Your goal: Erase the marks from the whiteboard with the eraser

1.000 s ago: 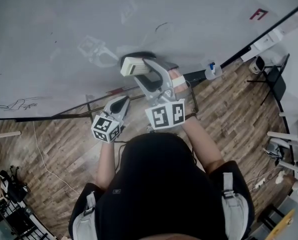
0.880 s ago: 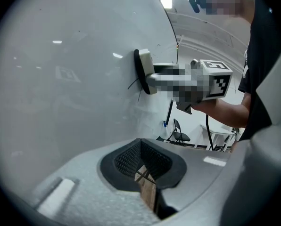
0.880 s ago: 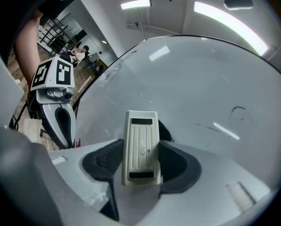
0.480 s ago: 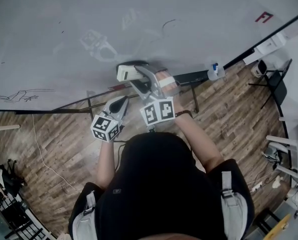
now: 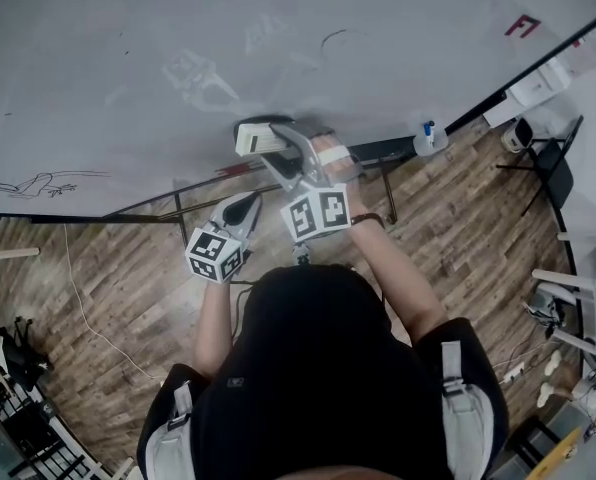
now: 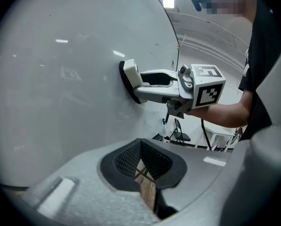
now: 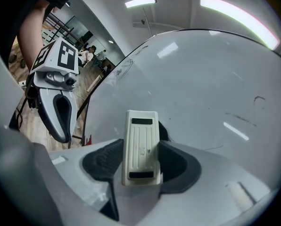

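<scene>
Wiping is the step in hand: the right gripper point(image 7: 141, 166) pinches a cream ribbed plastic eraser point(image 7: 141, 147) between its fingers, which grip the eraser's two long sides. The eraser's dark felt face lies against the large white whiteboard point(image 5: 98, 48). In the head view the eraser point(image 5: 263, 138) sits low on the board.

The left gripper point(image 6: 141, 145) hangs just below and left of the eraser, apart from the board. Its fingers are pressed together with nothing between them, and it takes no part in the wipe.

Marks that remain, placed from the eraser in the head view:
- a short dark curved stroke point(image 5: 333, 36), above and slightly right
- faint grey ghost outlines point(image 5: 198, 78), above and left, close by
- a black scribbled line point(image 5: 38, 183), far to the left and a little lower
- a small red mark point(image 5: 518, 26), far to the right and higher

Judged from these, the task is partly done; several marks are untouched. The next move probably calls for sliding the eraser upward with its felt face flat and pressed to the board. That would take it over the ghost outlines and the curved stroke first, since they lie nearest. The scribble and the red mark need a long sideways reach, and the pinch must hold against the drag of the felt
</scene>
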